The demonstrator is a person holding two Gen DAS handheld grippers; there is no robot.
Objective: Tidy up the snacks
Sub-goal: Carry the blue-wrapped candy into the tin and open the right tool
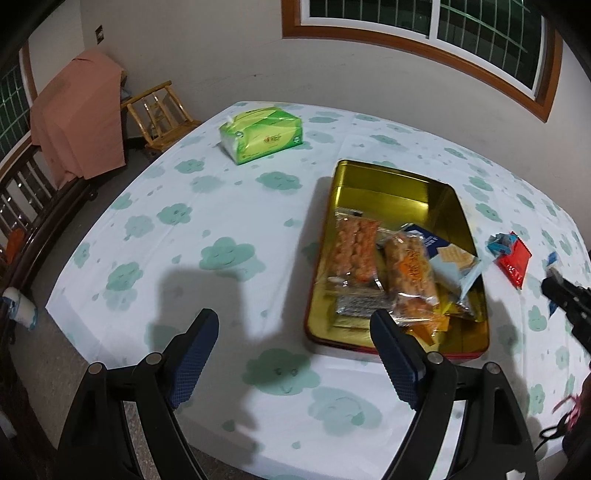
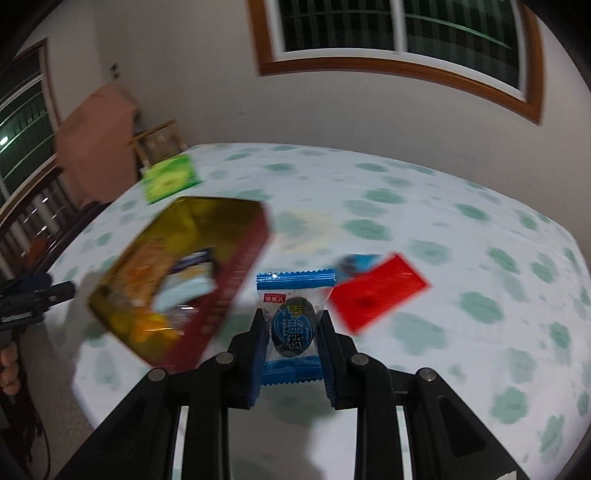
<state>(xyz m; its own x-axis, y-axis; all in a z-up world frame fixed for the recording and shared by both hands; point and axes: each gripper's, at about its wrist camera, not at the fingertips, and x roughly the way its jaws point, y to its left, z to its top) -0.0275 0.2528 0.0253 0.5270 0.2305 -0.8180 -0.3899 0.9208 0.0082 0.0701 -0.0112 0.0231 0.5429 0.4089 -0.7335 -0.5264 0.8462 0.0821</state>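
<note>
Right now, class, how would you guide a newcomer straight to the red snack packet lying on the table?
Start at the open gold rectangular tin on the cloud-patterned tablecloth. Just beyond its right wall lies a flat red foil packet, touching a small blue wrapper. It is the only red packet lying outside the tin.

Left wrist view: looks steeply down and forward over the tabletop (image 1: pixel 229 206) from near its close edge; own fingers (image 1: pixel 199 365) fill the lower frame. Right wrist view: similar downward tilt, blurred, set further right; own fingers (image 2: pixel 258 354) at lower centre. Shared: gold tin (image 1: pixel 391 192) (image 2: pixel 207 218), green tissue pack (image 1: pixel 262 134) (image 2: pixel 170 179), red packet (image 1: pixel 515 260) (image 2: pixel 376 291), window (image 1: pixel 424 14) (image 2: pixel 399 26) at upper frame.
</note>
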